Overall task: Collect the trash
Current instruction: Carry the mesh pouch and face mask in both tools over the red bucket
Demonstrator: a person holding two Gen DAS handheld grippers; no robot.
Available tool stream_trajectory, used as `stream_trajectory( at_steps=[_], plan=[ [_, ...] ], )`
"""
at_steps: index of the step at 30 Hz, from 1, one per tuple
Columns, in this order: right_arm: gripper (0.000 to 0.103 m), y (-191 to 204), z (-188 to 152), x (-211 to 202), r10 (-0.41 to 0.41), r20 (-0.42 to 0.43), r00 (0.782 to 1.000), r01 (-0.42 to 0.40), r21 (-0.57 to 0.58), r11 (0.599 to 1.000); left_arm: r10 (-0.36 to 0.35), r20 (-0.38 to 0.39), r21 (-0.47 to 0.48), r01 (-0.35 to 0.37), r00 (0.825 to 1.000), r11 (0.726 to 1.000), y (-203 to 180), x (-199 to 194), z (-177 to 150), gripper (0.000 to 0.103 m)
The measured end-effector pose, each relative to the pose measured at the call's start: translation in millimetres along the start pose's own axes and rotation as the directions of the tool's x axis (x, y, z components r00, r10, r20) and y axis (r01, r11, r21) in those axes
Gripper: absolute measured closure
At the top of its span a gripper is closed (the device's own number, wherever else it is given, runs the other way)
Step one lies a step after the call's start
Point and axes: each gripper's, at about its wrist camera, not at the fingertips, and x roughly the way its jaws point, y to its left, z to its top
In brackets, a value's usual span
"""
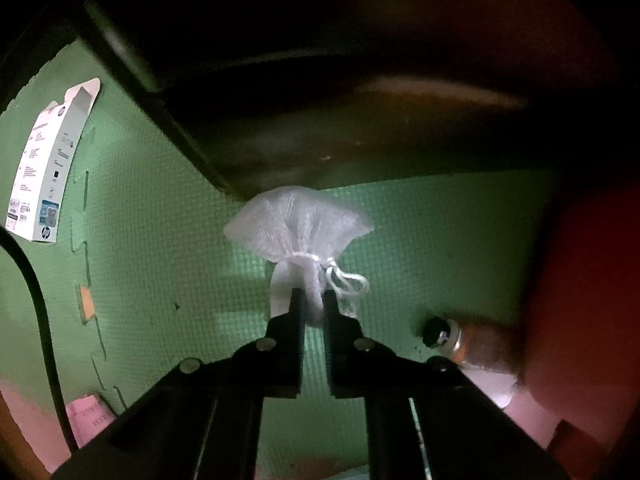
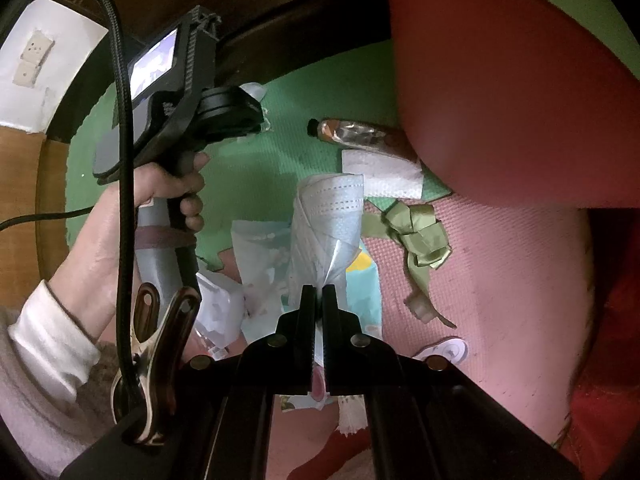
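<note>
In the left wrist view a small white mesh pouch [image 1: 298, 226] tied with white string lies on the green foam mat [image 1: 160, 240], at the foot of dark furniture. My left gripper [image 1: 313, 300] points down and is shut on the pouch's lower end. In the right wrist view my right gripper [image 2: 319, 296] is shut on a folded pale blue face mask [image 2: 330, 216], which hangs above a pile of wrappers. The left gripper's body [image 2: 188, 104] shows at upper left in that view, held by a hand [image 2: 120, 216]; its fingertips are hidden there.
A white printed carton [image 1: 44, 164] lies on the mat at the left. A squeezed brown tube [image 2: 356, 134] with a black cap, white tissue [image 2: 380, 174], an olive ribbon [image 2: 420, 240] and plastic wrappers [image 2: 256, 256] lie about. A large red object [image 2: 500, 80] fills the right. Pink mat [image 2: 500, 280] adjoins the green.
</note>
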Motion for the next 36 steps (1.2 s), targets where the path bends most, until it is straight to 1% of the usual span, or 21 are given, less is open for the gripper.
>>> stream_trajectory(
  at_steps=[3,6,7,10,14,15,17,18,19,23,27,31,36],
  plan=[
    [0.099,2.3,1.1,-2.8,0.002,0.008,1.0,-0.002,-0.006,1.0,-0.036,0.013,-0.015,0.036,0.999,0.999,8.6,-9.7,-3.1,0.096],
    [0.099,5.4,2.6,-5.9,0.008,0.017,1.0,-0.007,-0.013,1.0,-0.079,0.018,-0.033,0.08,0.997,0.996,6.1,-22.6,-8.6,0.096],
    [0.099,6.4,2.7,-6.7,0.012,0.017,1.0,-0.012,-0.014,1.0,-0.106,0.021,-0.046,0.107,0.994,0.993,10.0,-29.3,-11.3,0.096],
    [0.099,8.7,4.6,-10.3,0.025,0.026,0.999,-0.024,-0.02,1.0,-0.139,0.027,-0.069,0.14,0.99,0.988,24.9,-46.4,-18.2,0.096],
    [0.099,13.3,5.7,-16.9,0.033,0.043,0.999,-0.032,-0.032,0.999,-0.129,0.049,-0.056,0.132,0.99,0.99,40.8,-67.9,-22.3,0.096],
    [0.099,14.4,5.5,-19.1,0.034,0.048,0.998,-0.032,-0.037,0.999,-0.125,0.053,-0.052,0.127,0.991,0.99,38.6,-73.5,-23.4,0.096],
    [0.099,15.6,5.1,-22.4,0.032,0.057,0.998,-0.03,-0.043,0.999,-0.115,0.061,-0.039,0.118,0.991,0.992,37.2,-90.4,-43.3,0.096],
    [0.099,16.0,5.1,-24.7,0.034,0.062,0.998,-0.031,-0.045,0.999,-0.114,0.065,-0.033,0.117,0.991,0.993,33.0,-96.4,-42.5,0.096],
    [0.099,16.4,4.9,-28.2,0.04,0.069,0.997,-0.037,-0.045,0.998,-0.117,0.07,-0.028,0.119,0.991,0.993,26.4,-105.5,-33.2,0.096],
    [0.099,18.2,2.6,-43.5,0.065,0.097,0.993,-0.061,-0.044,0.997,-0.129,0.098,0.02,0.128,0.987,0.992,14.8,-138.8,-38.5,0.096],
    [0.099,18.4,-5.9,-65.3,0.086,0.132,0.988,-0.08,-0.046,0.996,-0.141,0.134,0.073,0.132,0.981,0.989,2.8,-179.4,-53.0,0.096],
    [0.099,13.5,-21.1,-88.2,0.108,0.169,0.98,-0.105,-0.025,0.994,-0.16,0.167,0.121,0.141,0.973,0.983,-9.6,-215.0,-66.2,0.096],
    [0.099,9.2,-34.6,-103.3,0.095,0.196,0.976,-0.095,-0.007,0.995,-0.186,0.194,0.157,0.156,0.963,0.975,-19.6,-248.3,-75.8,0.096]
  ],
)
